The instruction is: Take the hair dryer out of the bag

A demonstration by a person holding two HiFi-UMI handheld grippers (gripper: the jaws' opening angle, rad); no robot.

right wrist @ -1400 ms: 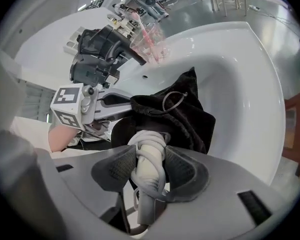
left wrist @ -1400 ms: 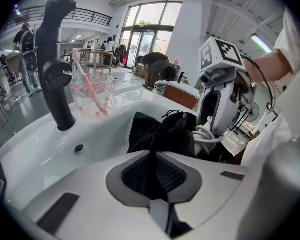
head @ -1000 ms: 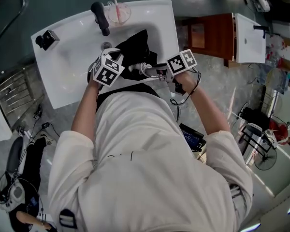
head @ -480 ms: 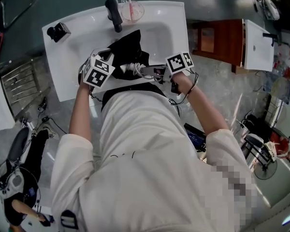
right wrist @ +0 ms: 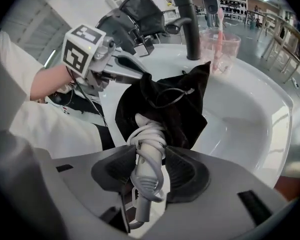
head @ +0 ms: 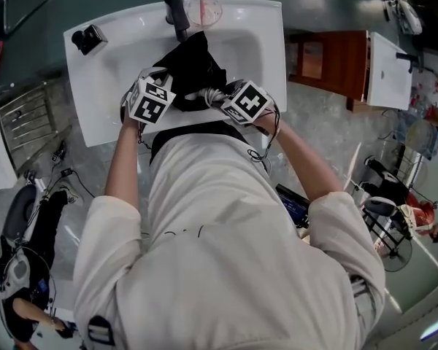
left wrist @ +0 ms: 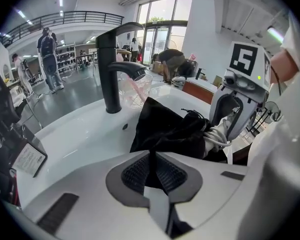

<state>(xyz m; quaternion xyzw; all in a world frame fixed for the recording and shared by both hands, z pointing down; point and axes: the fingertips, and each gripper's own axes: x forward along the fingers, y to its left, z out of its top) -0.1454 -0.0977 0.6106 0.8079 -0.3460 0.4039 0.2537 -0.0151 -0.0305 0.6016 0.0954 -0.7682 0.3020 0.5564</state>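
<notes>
A black drawstring bag [head: 192, 65] lies slumped in the white sink [head: 117, 100]. The white hair dryer [right wrist: 149, 154], its cord wound round the handle, sticks out of the bag's mouth. My right gripper [right wrist: 149, 160] is shut on that handle, and it shows in the head view [head: 220, 100] at the bag's near edge. My left gripper [left wrist: 151, 158] is shut on a fold of the bag [left wrist: 170, 129], pinching the black cloth at the near left rim. In the head view the left gripper [head: 174, 100] sits just left of the right one. The dryer's head is hidden inside the bag.
A black faucet [head: 177, 13] and a clear cup with a pink toothbrush [head: 203, 7] stand at the sink's far rim. A small black holder [head: 87, 39] sits at its far left corner. A wooden cabinet with another sink [head: 336, 60] stands to the right.
The right gripper has rolled and shifted left and down, closer to the left gripper, still holding the dryer's handle. The left gripper has slid left along the sink with the bag's edge.
</notes>
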